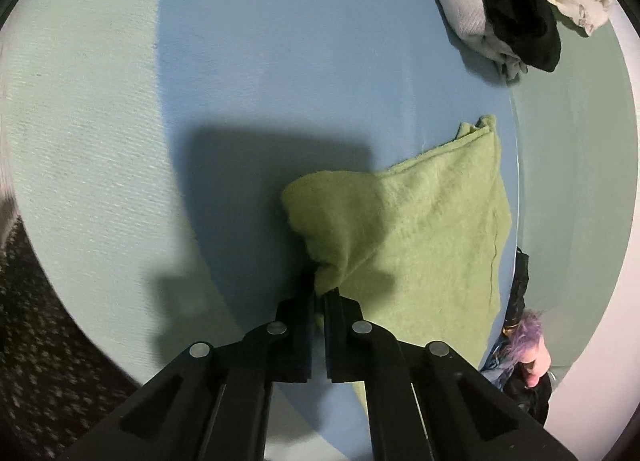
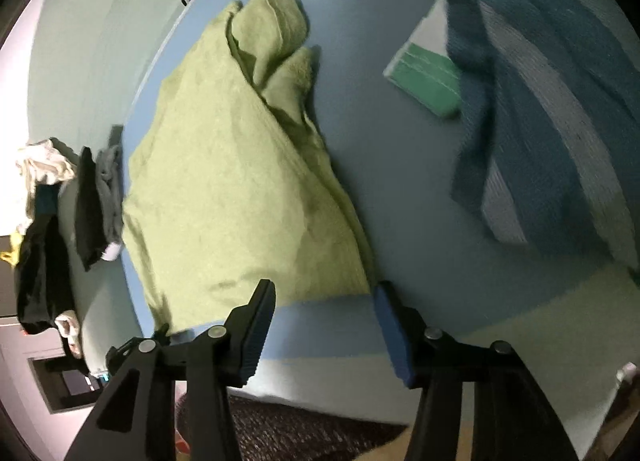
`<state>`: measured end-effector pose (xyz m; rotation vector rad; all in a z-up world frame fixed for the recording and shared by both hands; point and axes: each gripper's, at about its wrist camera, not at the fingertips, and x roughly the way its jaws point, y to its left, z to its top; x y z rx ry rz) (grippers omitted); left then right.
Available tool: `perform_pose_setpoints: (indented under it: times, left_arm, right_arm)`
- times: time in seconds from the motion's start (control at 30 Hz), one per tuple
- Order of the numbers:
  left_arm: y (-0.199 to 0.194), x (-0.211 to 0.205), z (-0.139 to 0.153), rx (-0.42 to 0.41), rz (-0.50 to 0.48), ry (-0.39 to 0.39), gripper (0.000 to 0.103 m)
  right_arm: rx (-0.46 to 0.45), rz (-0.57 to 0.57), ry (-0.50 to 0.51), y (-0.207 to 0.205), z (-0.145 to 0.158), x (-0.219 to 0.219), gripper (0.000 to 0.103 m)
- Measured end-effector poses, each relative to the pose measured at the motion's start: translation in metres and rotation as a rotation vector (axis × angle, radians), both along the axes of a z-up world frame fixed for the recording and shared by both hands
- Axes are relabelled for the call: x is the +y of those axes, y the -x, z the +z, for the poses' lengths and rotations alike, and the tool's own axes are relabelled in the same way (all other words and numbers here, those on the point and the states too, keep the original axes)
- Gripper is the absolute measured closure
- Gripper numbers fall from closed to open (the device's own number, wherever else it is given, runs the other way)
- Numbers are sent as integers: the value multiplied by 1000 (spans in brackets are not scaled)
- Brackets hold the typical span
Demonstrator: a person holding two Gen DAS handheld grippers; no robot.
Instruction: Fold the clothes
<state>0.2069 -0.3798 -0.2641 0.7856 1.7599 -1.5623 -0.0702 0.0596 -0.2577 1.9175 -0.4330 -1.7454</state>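
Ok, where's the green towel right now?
The green towel lies on the blue surface, one corner pinched in the shut left tool; in the right wrist view it sits just ahead of the open right tool.

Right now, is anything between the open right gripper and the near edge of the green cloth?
Nothing visible. The right gripper stands open at the green cloth's near edge, with only bare blue surface between. The left gripper is already shut on a corner.

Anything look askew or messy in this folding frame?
Yes: the green towel lies bunched on the blue surface, its far end rolled into lumps rather than flat. The left gripper pinches one corner; the right gripper is open at its near edge.
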Motion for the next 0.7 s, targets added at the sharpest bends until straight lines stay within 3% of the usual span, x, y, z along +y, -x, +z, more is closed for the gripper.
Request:
perform_pose_setpoints:
  times: [0.13,0.23,0.33,0.4,0.43,0.5,0.6,0.67,0.7]
  left_arm:
    - [-2,2,-4,-2,-7,8,99]
    - [-4,2,-6,2,-20,15,99]
    - [-8,0,-11,30,-11,1,99]
    - [-11,-1,-14,49,-5,-8,99]
    - [-14,-1,-13,65,-1,-7,99]
    - [-19,1,-5,114,-2,21,100]
    - [-20,0,40,223,-28,99,100]
    - [-19,0,81,344,-49,148,100]
    - [-19,3,113,402,-82,208,100]
  right_arm:
    - [-26,8,24,-14,-5,-4,46]
    - [-63,-82,81,-11,-17,-3,47]
    - [-48,-97,87,1,-21,-12,48]
    - [-26,-114,61,7,-23,-18,67]
    - [-13,-127,48,9,-24,-18,92]
    - [-5,-168,61,12,-23,-15,97]
    - [107,-174,173,12,25,-9,97]
    - [255,-150,260,11,80,-5,98]
    - [324,-140,305,10,107,-3,98]
